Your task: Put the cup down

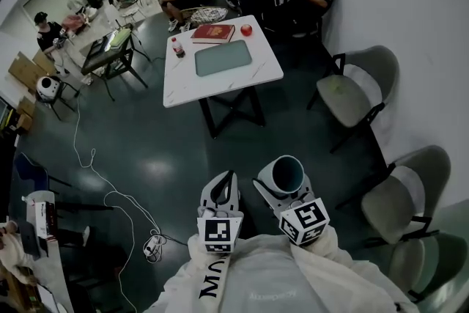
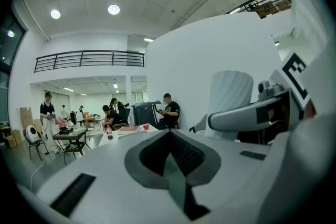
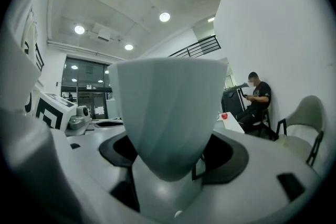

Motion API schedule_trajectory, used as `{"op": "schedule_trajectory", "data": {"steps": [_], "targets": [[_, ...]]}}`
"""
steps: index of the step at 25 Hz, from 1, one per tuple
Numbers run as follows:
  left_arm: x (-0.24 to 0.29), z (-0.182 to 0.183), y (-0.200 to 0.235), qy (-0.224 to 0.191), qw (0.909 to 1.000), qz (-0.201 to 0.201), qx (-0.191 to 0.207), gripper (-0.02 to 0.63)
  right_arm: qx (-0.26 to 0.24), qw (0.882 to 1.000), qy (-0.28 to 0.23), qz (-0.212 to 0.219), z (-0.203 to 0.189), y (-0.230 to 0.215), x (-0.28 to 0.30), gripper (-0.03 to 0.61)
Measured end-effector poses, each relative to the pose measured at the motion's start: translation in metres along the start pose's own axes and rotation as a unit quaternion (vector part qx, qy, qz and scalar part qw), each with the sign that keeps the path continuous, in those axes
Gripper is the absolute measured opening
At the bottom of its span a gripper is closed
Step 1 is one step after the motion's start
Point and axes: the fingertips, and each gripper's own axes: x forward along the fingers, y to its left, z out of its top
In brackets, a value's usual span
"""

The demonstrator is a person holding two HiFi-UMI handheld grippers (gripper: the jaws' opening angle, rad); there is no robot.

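A white ribbed cup with a dark teal inside stands upright between the jaws of my right gripper, which is shut on it. In the right gripper view the cup fills the middle, wedged low between the jaws. My left gripper hangs just left of it, shut with nothing in it; its pads meet in the left gripper view, where the cup shows at the right. Both grippers are held close to my body above the dark floor. The white table stands some way ahead.
On the table lie a red book, a red apple, a bottle and a teal tray. Grey chairs line the right wall. A white cable snakes over the floor at left. People sit beyond the table.
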Motion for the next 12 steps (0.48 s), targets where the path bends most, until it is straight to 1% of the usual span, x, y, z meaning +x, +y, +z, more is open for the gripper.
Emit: {"op": "schedule_trajectory", "data": {"steps": [4, 12], "targets": [[0.016, -0.006, 0.03, 0.006, 1.0, 0.004, -0.001, 0.011, 0.002, 1.0, 0.003, 0.001, -0.002, -0.002, 0.035, 0.348], [0.055, -0.015, 0.094, 0.01, 0.9996, 0.016, -0.022, 0.011, -0.005, 1.0, 0.02, 0.006, 0.0, -0.003, 0.106, 0.348]]}}
